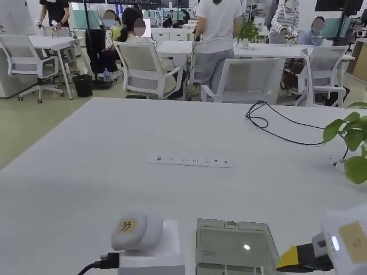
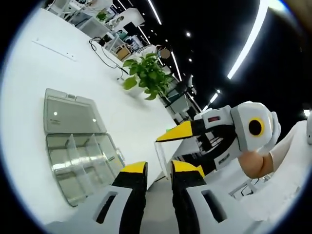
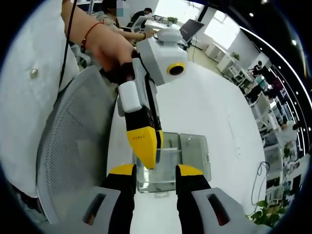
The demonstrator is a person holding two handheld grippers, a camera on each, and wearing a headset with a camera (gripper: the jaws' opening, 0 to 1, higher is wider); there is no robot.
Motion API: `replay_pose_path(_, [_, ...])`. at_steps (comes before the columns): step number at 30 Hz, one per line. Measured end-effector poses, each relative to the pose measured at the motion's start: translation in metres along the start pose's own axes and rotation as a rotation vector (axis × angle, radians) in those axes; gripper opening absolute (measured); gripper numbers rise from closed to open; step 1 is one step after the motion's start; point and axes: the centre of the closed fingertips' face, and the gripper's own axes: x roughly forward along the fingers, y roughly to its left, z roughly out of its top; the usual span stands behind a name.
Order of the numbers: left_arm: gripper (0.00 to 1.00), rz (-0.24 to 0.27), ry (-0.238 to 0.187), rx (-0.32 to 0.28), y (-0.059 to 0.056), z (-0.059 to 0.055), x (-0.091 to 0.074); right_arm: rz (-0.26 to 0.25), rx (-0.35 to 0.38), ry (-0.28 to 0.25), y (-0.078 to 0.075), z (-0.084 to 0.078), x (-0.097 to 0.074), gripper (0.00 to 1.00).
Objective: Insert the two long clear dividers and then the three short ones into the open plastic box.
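Observation:
The clear plastic box lies open on the white table; its lid [image 1: 232, 245] shows low in the head view. In the left gripper view its base [image 2: 83, 168] has clear dividers standing in it. A small clear divider [image 2: 163, 158] is pinched between the narrow jaws of my left gripper [image 2: 160, 168]. My right gripper [image 2: 165, 148] reaches in from the right, its yellow jaw tip at the divider's top corner. In the right gripper view, the left gripper [image 3: 146, 157] points down with its tips together on the divider [image 3: 163, 173]. The jaws of the right gripper [image 3: 156, 170] stand apart on either side of it, above the box [image 3: 195, 156].
A power strip [image 1: 191, 161] is set into the table's middle and a black cable [image 1: 275, 123] loops at the far right. A potted plant [image 1: 351, 140] leans in at the right edge. White chairs [image 1: 146, 69] and people stand beyond the table.

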Motion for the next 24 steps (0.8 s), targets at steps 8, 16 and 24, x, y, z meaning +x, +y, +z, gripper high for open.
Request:
replay_pose_path(8, [0.04,-0.009,-0.002,-0.02,-0.0029,0.0005,0.0019,0.004,-0.009,0.01,0.002,0.0007,0.0015,0.33])
replay_pose_path(16, [0.0,-0.016,0.0,-0.03,-0.0044,-0.0013,0.002,0.007,-0.015,0.013,0.003,0.0007,0.0018,0.33])
replay_pose_path(24, [0.0,-0.014,-0.005,-0.048,-0.0047,-0.0009,0.0012,0.006,-0.017,0.007,0.0027,0.0014,0.0012,0.33])
